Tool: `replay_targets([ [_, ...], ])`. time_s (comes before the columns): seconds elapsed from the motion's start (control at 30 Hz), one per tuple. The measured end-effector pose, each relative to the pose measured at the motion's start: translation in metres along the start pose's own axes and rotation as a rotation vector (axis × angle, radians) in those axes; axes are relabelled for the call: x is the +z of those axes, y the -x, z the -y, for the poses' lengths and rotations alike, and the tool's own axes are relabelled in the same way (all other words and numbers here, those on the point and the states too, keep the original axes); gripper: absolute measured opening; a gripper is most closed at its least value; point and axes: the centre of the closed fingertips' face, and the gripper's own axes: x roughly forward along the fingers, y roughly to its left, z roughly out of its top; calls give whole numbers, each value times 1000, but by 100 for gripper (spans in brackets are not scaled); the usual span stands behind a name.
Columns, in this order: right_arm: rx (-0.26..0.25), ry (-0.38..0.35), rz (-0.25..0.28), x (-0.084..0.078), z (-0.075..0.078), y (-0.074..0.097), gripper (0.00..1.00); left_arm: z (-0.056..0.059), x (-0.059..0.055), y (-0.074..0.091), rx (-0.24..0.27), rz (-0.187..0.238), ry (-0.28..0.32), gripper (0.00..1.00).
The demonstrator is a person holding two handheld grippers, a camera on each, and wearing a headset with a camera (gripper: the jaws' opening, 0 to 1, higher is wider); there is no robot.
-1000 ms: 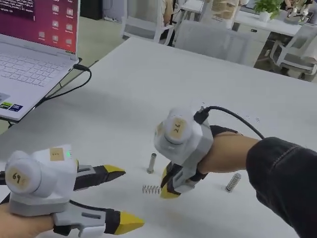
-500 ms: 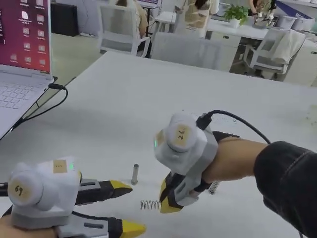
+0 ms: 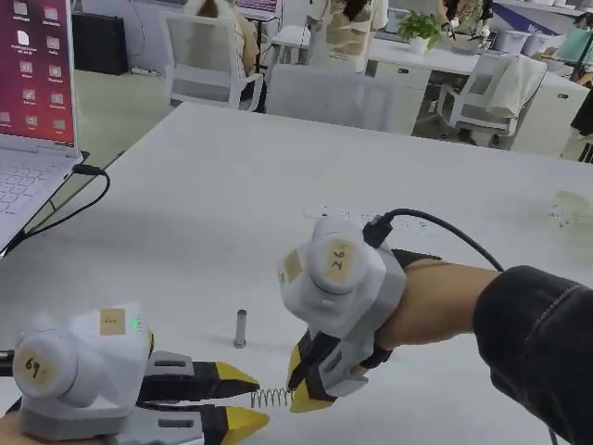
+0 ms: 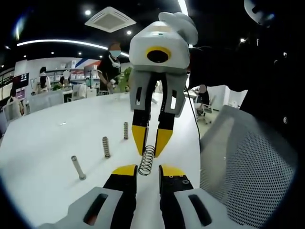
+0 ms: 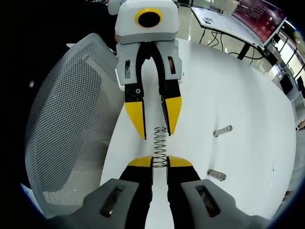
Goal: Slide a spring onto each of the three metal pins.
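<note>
- White bench (image 3: pixel 232 204), office chairs behind, and a handover is shaping up
- Right gripper (image 5: pixel 160 162) has its fingers pinched on one end of the spring (image 5: pixel 160 140)
- Left gripper (image 4: pixel 148 171), gaping a second ago, has narrowed its fingers around the spring's free end, though they're not visibly clamped yet
- Bare pin (image 3: pixel 240 328) stands just beside the action; first sprung pin (image 4: pixel 106 147) and second sprung pin (image 4: pixel 125 130) are dressed, so this looks like the last spring
</note>
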Motion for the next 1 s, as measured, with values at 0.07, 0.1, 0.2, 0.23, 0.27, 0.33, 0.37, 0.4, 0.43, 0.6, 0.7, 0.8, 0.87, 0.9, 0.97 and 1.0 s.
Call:
replay_targets([
  [0.07,-1,14,0,0,0,1,8,0,0,0,-1,-1,-2,8],
  [0.1,-2,22,0,-1,0,1,8,0,0,-1,-3,-1,-3,7],
  [0.2,-3,41,-2,-1,0,1,8,0,1,-1,-5,0,-5,5],
  [0.23,-4,46,-3,-2,0,1,8,0,1,-1,-5,-1,-6,4],
  [0.27,-3,50,-2,-2,-1,1,8,-1,1,-1,-5,-3,-7,3],
  [0.33,-4,53,-1,-2,-1,0,8,0,1,-1,-6,-5,-8,3],
  [0.37,-5,55,-1,-2,-1,0,8,0,0,-2,-6,-8,-9,3],
  [0.4,-5,54,-1,-2,-1,0,8,0,0,-2,-6,-10,-8,3],
  [0.43,-5,54,1,-2,-1,0,8,0,-1,-2,-6,-11,-10,3],
  [0.6,-6,55,6,-2,-2,-1,8,1,-2,-2,-8,-16,4,3],
  [0.7,-2,52,5,-3,-3,-2,8,1,-2,-3,-10,-16,8,3],
  [0.8,2,44,5,-3,-3,-2,8,2,-2,-3,-13,-16,17,2],
  [0.87,4,43,4,-3,-3,-3,8,2,-3,-2,-14,-16,20,2],
  [0.9,5,42,4,-3,-4,-3,8,3,-3,-2,-20,-15,28,2],
  [0.97,6,42,1,-3,-4,-4,8,3,-3,-3,-20,-16,29,2],
  [1.0,6,41,1,-3,-3,-4,8,3,-3,-3,-20,-17,29,2],
])
